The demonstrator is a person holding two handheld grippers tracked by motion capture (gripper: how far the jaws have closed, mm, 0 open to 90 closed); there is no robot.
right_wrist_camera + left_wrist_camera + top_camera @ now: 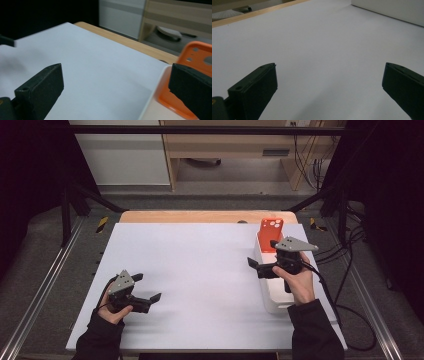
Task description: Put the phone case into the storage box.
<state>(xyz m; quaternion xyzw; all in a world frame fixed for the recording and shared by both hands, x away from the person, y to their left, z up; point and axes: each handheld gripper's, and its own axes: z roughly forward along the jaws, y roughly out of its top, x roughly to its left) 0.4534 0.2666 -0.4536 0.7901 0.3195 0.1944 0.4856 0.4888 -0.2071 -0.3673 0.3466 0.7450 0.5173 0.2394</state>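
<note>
Here, orange phone case [270, 229] lies just beyond right gripper [263, 254] fingers.

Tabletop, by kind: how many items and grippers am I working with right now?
Orange phone case: 1
White tray: 1
Grippers: 2, left gripper and right gripper, both open
Total: 4
</note>
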